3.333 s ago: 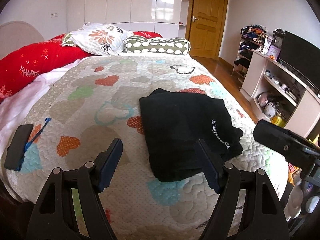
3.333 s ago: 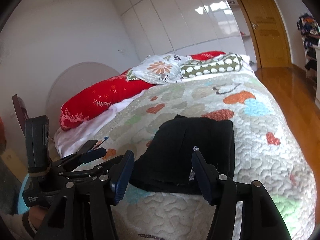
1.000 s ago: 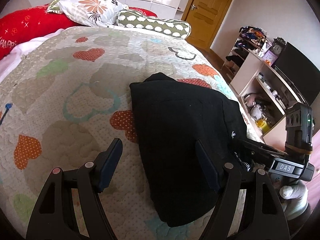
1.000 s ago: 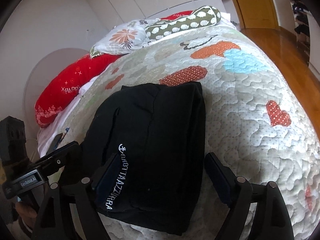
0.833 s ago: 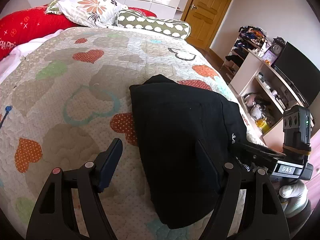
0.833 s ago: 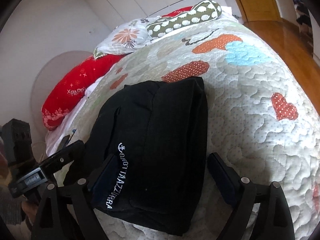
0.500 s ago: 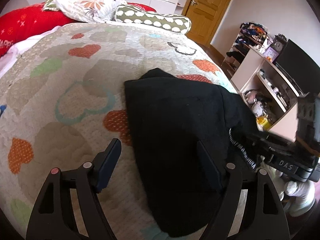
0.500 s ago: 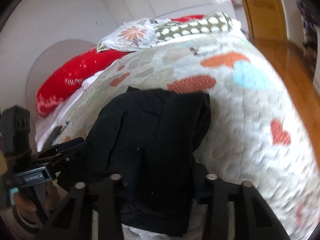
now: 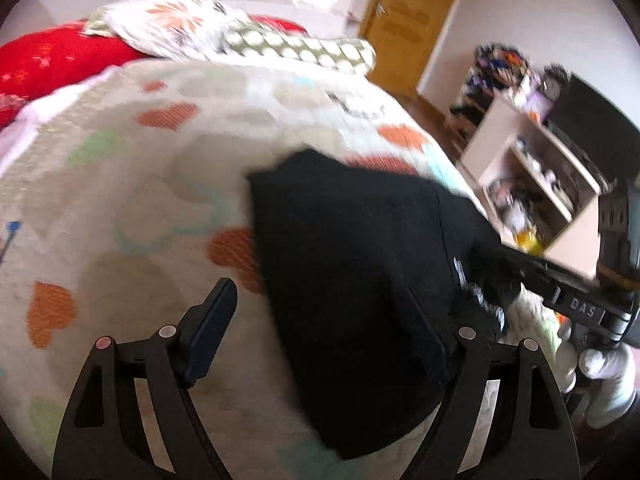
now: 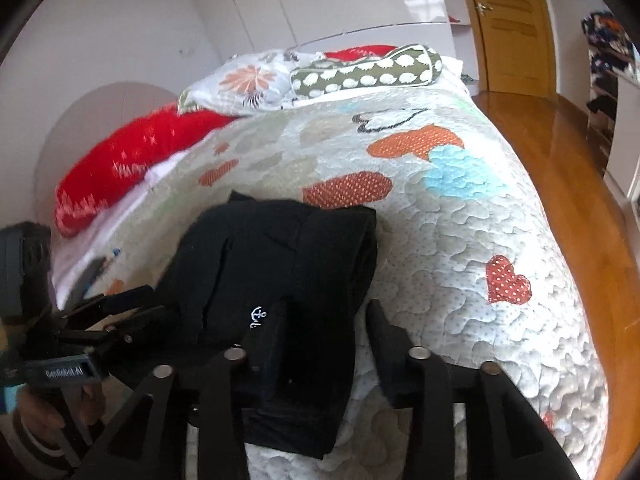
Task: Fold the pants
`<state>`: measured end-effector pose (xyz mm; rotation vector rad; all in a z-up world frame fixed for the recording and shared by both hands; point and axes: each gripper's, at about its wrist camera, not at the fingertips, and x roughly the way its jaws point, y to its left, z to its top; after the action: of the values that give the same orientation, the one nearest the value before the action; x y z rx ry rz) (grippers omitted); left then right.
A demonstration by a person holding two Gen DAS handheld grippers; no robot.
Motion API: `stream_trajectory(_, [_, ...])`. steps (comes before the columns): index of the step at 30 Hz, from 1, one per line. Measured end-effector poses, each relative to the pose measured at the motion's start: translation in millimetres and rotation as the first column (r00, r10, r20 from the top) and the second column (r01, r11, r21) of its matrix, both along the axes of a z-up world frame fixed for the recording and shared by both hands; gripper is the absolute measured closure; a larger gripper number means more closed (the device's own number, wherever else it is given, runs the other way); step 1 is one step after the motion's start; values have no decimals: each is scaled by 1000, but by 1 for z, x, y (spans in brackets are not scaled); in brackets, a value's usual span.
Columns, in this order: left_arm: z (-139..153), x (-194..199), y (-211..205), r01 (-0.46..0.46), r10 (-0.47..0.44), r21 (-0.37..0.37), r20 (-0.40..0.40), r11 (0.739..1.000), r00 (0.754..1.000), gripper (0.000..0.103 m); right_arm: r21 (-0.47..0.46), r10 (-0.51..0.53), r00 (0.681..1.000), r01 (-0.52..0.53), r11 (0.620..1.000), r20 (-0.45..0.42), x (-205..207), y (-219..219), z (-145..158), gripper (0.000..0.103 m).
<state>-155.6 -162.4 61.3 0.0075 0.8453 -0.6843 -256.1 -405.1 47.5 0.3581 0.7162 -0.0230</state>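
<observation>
The folded black pants (image 9: 344, 264) lie on the heart-patterned quilt (image 9: 120, 184) near the bed's foot; they also show in the right wrist view (image 10: 272, 280). My left gripper (image 9: 320, 328) is open, its right finger over the pants' near edge and its left finger over bare quilt. My right gripper (image 10: 324, 340) has its jaws closed in on the near end of the pants, by the white anchor logo (image 10: 258, 314). It appears in the left wrist view (image 9: 560, 292) at the pants' right side.
Pillows (image 10: 360, 68) and a red cushion (image 10: 132, 152) lie at the bed's head. A shelf unit (image 9: 532, 184) with a TV stands right of the bed. A wooden door (image 10: 508, 24) and wood floor (image 10: 592, 216) lie beyond.
My right gripper has closed from wide open onto the near end of the pants. My left gripper has stayed open and shifted slightly; the view is blurred by motion.
</observation>
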Motion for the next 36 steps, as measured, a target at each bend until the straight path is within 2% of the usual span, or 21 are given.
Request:
stream_trajectory(2, [1, 8, 11, -9, 6, -71, -46, 997, 999, 19, 66, 2, 1000, -3, 998, 11, -1, -6, -2, 55])
stream_trajectory(4, [-6, 18, 12, 3, -16, -97, -128, 995, 992, 18, 142, 16, 1000, -15, 990, -6, 4, -10, -7, 50])
stream_trajectory(7, [-29, 34, 5, 18, -53, -125, -280, 992, 959, 18, 206, 50, 997, -36, 978, -63, 16, -12, -23, 43])
stream_trajectory(8, [-36, 37, 2, 14, -54, -132, -302, 991, 952, 12, 225, 73, 995, -56, 973, -69, 20, -11, -29, 41])
stream_trajectory(10, [-36, 36, -3, 24, -70, -169, -276, 985, 959, 1, 236, 84, 994, -66, 970, -68, 24, -11, -33, 39])
stream_trajectory(11, [-36, 35, -9, 33, -76, -161, -268, 986, 960, 0, 252, 95, 994, -79, 965, -52, 27, -12, -33, 39])
stream_trajectory(12, [-36, 34, -15, 39, -71, -131, -255, 991, 964, 0, 270, 99, 994, -85, 959, -40, 29, -11, -33, 41])
stream_trajectory(13, [-36, 32, -23, 53, -73, -89, -231, 995, 970, 1, 272, 94, 995, -81, 959, -36, 31, -10, -34, 52])
stream_trajectory(14, [-35, 28, -31, 78, -85, -44, -200, 996, 976, 1, 254, 94, 995, -80, 964, -43, 34, -7, -35, 55])
stream_trajectory(16, [-31, 24, -38, 109, -114, -36, -165, 993, 980, 14, 200, 92, 995, -81, 976, -44, 35, 0, -32, 61])
stream_trajectory(17, [-28, 22, -38, 108, -113, -44, -158, 993, 981, 26, 173, 87, 996, -80, 982, -35, 33, 4, -28, 62])
stream_trajectory(18, [-27, 22, -37, 109, -116, -52, -155, 993, 981, 37, 164, 82, 996, -77, 983, -26, 32, 6, -25, 63])
stream_trajectory(19, [-24, 21, -36, 114, -121, -57, -150, 992, 981, 41, 163, 76, 997, -73, 984, -13, 30, 6, -22, 65])
stream_trajectory(21, [-15, 23, -29, 116, -124, -67, -140, 991, 982, 59, 178, 69, 997, -73, 981, 29, 26, 7, -12, 69])
stream_trajectory(24, [3, 35, -17, 117, -128, -97, -126, 988, 984, 69, 171, 84, 994, -96, 981, 76, 31, 16, 9, 70])
stream_trajectory(29, [32, 72, -3, 86, -91, -95, -48, 992, 995, 70, 169, 101, 984, -125, 978, 148, 63, 33, 34, 71])
stream_trajectory(32, [32, 101, -1, 74, -76, -51, -35, 996, 997, 70, 200, 74, 984, -106, 974, 163, 89, 37, 32, 71])
stream_trajectory(34, [15, 123, -3, 47, -45, 35, -60, 998, 997, 65, 193, 41, 993, -62, 979, 113, 107, 36, 18, 71])
stream_trajectory(35, [1, 134, -2, 13, -4, 98, -90, 995, 996, 60, 155, 16, 999, -23, 988, 48, 116, 36, 7, 71])
stream_trajectory(36, [-9, 142, 1, -7, 24, 136, -122, 991, 992, 47, 107, -12, 1000, 13, 994, -10, 120, 37, -1, 71])
